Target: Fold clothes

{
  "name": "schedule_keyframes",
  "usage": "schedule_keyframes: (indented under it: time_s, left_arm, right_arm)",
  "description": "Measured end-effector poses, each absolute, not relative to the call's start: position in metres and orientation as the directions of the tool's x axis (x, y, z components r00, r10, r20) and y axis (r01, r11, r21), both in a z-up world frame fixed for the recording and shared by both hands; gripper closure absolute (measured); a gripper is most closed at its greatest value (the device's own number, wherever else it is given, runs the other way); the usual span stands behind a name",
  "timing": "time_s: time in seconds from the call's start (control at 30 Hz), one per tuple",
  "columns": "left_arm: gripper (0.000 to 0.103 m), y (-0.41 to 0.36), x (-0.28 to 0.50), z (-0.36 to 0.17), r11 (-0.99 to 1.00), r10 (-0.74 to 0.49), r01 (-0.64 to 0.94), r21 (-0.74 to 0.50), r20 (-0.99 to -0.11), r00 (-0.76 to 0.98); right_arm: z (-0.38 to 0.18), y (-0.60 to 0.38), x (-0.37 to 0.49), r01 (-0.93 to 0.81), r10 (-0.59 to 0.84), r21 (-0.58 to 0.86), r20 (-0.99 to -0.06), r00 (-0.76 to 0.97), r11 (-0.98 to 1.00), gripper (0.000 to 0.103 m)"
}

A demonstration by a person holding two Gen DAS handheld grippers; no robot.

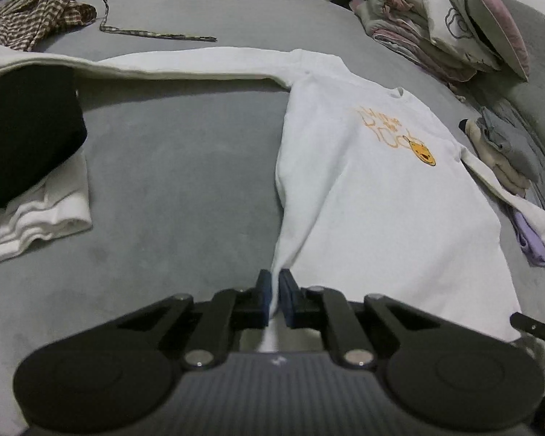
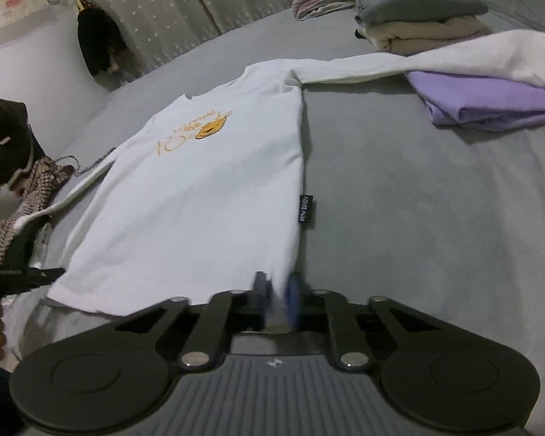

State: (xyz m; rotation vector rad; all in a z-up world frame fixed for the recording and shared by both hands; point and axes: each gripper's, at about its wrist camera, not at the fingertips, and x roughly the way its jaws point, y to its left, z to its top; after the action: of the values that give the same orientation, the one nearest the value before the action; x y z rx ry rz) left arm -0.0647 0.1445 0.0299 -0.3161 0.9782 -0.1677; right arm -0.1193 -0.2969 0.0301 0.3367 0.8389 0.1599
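Observation:
A white long-sleeved shirt (image 1: 363, 189) with an orange bear print lies face up on the grey bed (image 1: 170, 167), sleeves spread out to both sides. My left gripper (image 1: 275, 290) is shut on the shirt's bottom hem at its left corner. In the right wrist view the same shirt (image 2: 200, 189) lies flat, and my right gripper (image 2: 276, 290) is shut on its hem at the right corner, near a black side label (image 2: 306, 209). The left gripper's tip (image 2: 25, 278) shows at the left edge.
A folded white and black stack (image 1: 29, 167) lies left. A checked garment (image 1: 43, 11) lies far left. Folded purple (image 2: 490, 101), beige and grey clothes (image 2: 421, 18) lie right, under one sleeve. Bedding (image 1: 447, 21) is piled at the far right. Grey bed (image 2: 436, 218) surrounds the shirt.

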Motion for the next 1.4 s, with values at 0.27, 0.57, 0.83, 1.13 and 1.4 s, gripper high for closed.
schedule_keyframes:
  time_s: [0.27,0.57,0.83,1.13,1.4]
  left_arm:
    - [0.096,0.165,-0.072,0.047,0.901,-0.324,-0.044,-0.431,-0.737,0.593]
    - [0.096,0.148,-0.088,0.051,0.936,-0.286,0.003,-0.352,-0.757,0.588]
    - [0.093,0.147,-0.084,0.046,0.959,-0.228,-0.011,-0.283,-0.793,0.565]
    - [0.054,0.155,-0.081,0.055,0.963,-0.191,-0.031,-0.268,-0.76,0.621]
    - [0.038,0.128,-0.054,0.068,0.966,-0.217,0.04,-0.255,-0.72,0.659]
  right_arm:
    - [0.052,-0.31,-0.126,-0.03,0.304,0.412,-0.619,0.724,0.911,0.094]
    - [0.061,-0.316,-0.149,-0.003,0.282,0.437,-0.575,0.768,0.899,0.094]
    - [0.051,-0.315,-0.141,0.004,0.277,0.413,-0.62,0.734,0.911,0.093]
    - [0.061,-0.324,-0.138,0.075,0.181,0.382,-0.591,0.786,0.921,0.042]
    - [0.099,-0.402,-0.103,0.289,-0.012,0.472,-0.506,0.862,0.833,0.036]
